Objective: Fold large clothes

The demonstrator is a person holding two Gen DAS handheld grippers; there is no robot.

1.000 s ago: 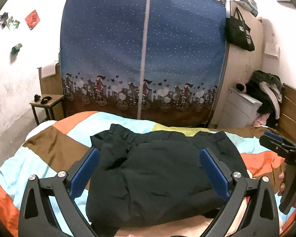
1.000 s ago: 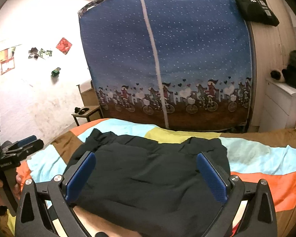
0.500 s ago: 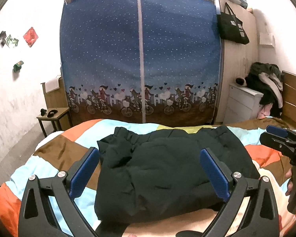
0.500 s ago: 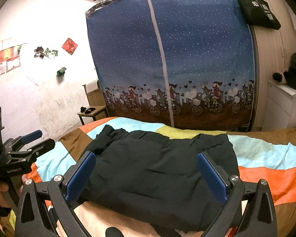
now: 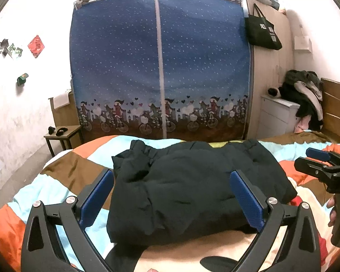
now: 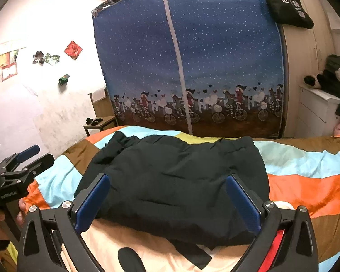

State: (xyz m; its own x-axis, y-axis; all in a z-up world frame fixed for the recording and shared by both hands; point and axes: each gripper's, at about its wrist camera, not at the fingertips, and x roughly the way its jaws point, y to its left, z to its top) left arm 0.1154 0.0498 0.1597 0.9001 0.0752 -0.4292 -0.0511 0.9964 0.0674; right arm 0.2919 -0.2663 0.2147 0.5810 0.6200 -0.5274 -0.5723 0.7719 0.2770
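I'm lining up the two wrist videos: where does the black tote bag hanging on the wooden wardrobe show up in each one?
Left wrist view: the black tote bag hangs at upper right, beside the top right corner of the blue fabric wardrobe.
Right wrist view: the black tote bag sits at the top right edge, partly cropped.
Shared landmark: the fabric wardrobe's pale centre zipper strip.

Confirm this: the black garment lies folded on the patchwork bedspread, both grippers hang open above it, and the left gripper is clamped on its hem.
Not quite: the left gripper grips nothing. The left wrist view shows its jaws wide apart above the black garment on the patchwork bedspread. The right gripper is open too.
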